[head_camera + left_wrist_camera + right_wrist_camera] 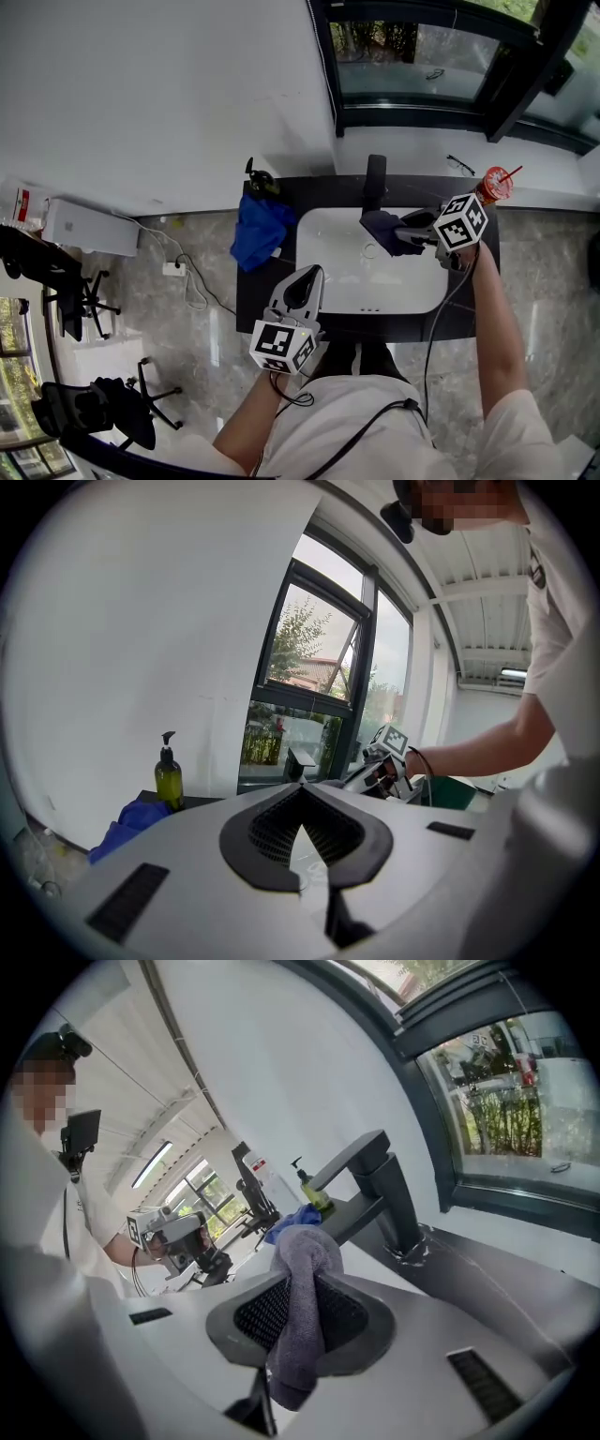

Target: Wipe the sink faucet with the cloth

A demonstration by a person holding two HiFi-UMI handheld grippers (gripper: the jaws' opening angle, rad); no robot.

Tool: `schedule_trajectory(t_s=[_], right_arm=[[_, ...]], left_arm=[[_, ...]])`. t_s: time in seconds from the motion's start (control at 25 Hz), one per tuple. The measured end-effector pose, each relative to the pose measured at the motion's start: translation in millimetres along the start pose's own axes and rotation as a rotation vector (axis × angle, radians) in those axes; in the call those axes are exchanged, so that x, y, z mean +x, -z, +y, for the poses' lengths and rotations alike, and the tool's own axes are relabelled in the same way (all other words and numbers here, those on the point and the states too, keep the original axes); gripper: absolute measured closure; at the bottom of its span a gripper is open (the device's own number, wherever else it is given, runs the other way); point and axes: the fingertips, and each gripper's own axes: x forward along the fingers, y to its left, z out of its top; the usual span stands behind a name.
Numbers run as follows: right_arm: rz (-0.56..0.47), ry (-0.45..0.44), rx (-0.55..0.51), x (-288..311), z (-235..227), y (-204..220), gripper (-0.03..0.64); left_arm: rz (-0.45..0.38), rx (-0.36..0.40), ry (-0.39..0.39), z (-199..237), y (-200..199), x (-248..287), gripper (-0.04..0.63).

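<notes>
Pre-wipe: holds grey cloth [305,1269] pinched in right gripper [298,1327] near faucet [375,1171] at sink's [412,295] rear edge; parks left gripper [300,832] closed (empty). Next: press cloth onto faucet.

bright daylight enters through the window [422,66] at the far right; the white wall [141,94] and sink [347,281] are evenly lit, shadows soft. both gripper views bulge strongly, with black rounded corners. lines bend at the head view's edges. sky beyond the glass is washed out. the cloth [300,1307] close up looks sharp, its pile visible.
</notes>
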Motion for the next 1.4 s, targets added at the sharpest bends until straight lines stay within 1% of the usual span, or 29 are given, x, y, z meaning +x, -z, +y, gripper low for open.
schedule_trajectory(t_s=[0.16,0.4,0.48,0.56,0.64,0.68,0.84,0.92,1.0,1.08,1.16,1.28,1.4], right_arm=[[-0.088,0.070,0.031,-16,-21,-15,0.552],[-0.201,0.244,0.056,-19,-61,-54,0.552],[-0.216,0.287,0.061,-16,-69,-62,0.551],[-0.203,0.305,0.056,-11,-71,-63,0.552],[-0.152,0.292,0.034,-4,-65,-55,0.552],[-0.118,0.269,0.017,1,-58,-49,0.552],[-0.003,0.143,-0.037,13,-20,-18,0.552],[0.018,0.109,-0.047,14,-3,-2,0.552],[0.009,0.098,-0.053,11,12,11,0.552],[-0.035,0.101,-0.054,4,26,20,0.552],[-0.095,0.129,-0.054,-5,37,27,0.552],[-0.200,0.214,-0.043,-23,45,35,0.552],[-0.353,0.334,-0.011,-52,52,40,0.552]], left_arm=[[0.004,0.001,-0.002,1,1,-1,0.603],[0.009,0.003,-0.008,2,2,-3,0.603],[0.008,0.003,-0.013,3,2,-5,0.603],[0.006,0.003,-0.016,4,2,-7,0.603],[0.006,0.003,-0.017,5,2,-8,0.603],[0.006,0.003,-0.017,6,2,-8,0.603],[0.002,0.004,-0.004,2,1,-7,0.603],[-0.004,0.008,0.007,-2,-1,-7,0.603],[-0.011,0.012,0.018,-6,-3,-6,0.603],[-0.018,0.016,0.029,-10,-5,-7,0.603],[-0.019,0.020,0.039,-14,-5,-8,0.603],[-0.018,0.026,0.053,-18,-3,-12,0.603],[-0.023,0.037,0.077,-25,-5,-14,0.603]])
